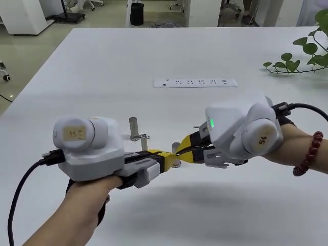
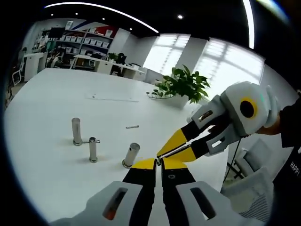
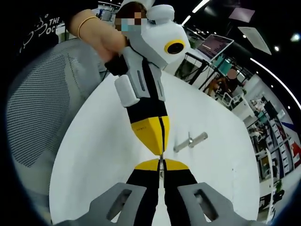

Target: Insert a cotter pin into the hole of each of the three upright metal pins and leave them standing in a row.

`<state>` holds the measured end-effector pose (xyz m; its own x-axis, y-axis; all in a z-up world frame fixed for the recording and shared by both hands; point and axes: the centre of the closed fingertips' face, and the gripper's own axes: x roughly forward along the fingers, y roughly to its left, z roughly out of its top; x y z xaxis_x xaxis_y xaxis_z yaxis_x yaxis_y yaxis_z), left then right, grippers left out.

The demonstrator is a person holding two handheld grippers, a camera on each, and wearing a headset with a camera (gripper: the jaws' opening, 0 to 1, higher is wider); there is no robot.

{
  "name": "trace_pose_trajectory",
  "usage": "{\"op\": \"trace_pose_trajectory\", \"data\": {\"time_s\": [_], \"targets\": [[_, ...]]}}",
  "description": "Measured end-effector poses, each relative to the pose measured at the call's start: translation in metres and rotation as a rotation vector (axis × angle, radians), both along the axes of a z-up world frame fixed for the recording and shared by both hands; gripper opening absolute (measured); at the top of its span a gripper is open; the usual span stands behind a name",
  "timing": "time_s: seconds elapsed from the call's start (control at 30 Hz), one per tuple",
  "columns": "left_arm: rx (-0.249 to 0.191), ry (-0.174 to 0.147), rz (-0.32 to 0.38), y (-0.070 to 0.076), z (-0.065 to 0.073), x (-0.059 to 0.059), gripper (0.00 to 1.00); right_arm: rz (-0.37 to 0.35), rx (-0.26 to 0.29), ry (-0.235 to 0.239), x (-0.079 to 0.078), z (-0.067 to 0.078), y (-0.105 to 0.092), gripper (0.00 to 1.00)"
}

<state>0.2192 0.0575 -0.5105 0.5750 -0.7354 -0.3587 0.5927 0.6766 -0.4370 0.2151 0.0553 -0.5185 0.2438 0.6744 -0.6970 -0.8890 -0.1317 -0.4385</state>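
Observation:
Three upright metal pins stand in a row on the white table: the far one (image 1: 134,127) (image 2: 76,130), the middle one (image 1: 144,144) (image 2: 93,149) and the near one (image 1: 176,150) (image 2: 131,154). A cotter pin (image 2: 85,141) pokes out at the far pin's base. My left gripper (image 1: 169,160) (image 2: 159,162) and my right gripper (image 1: 180,152) (image 3: 161,165) meet tip to tip just beside the near pin. Both are shut on a thin cotter pin (image 3: 161,161) clamped between their yellow tips.
A loose cotter pin (image 2: 132,126) lies on the table beyond the row. A white power strip (image 1: 195,82) sits farther back and a potted plant (image 1: 307,51) (image 2: 181,84) at the right edge. A mesh chair (image 3: 42,108) stands beside the table.

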Motion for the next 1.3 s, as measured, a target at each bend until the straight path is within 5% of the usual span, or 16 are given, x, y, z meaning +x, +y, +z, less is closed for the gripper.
{"op": "trace_pose_trajectory", "data": {"time_s": [0.3,0.63,0.87,1.3], "targets": [[-0.006,0.013,-0.002,-0.001,-0.001,-0.002,0.0,0.001,-0.008,-0.016,-0.001,-0.001,0.0,0.0],[0.075,-0.051,-0.038,-0.001,-0.003,-0.004,0.0,-0.017,-0.006,-0.016,-0.001,-0.002,0.0,0.0],[0.089,-0.064,-0.051,-0.001,-0.004,-0.005,0.0,-0.036,0.002,0.012,-0.002,-0.004,-0.002,0.0],[0.167,-0.128,-0.096,0.009,-0.011,-0.007,0.0,-0.2,0.177,0.299,-0.002,-0.001,-0.008,0.07]]}}
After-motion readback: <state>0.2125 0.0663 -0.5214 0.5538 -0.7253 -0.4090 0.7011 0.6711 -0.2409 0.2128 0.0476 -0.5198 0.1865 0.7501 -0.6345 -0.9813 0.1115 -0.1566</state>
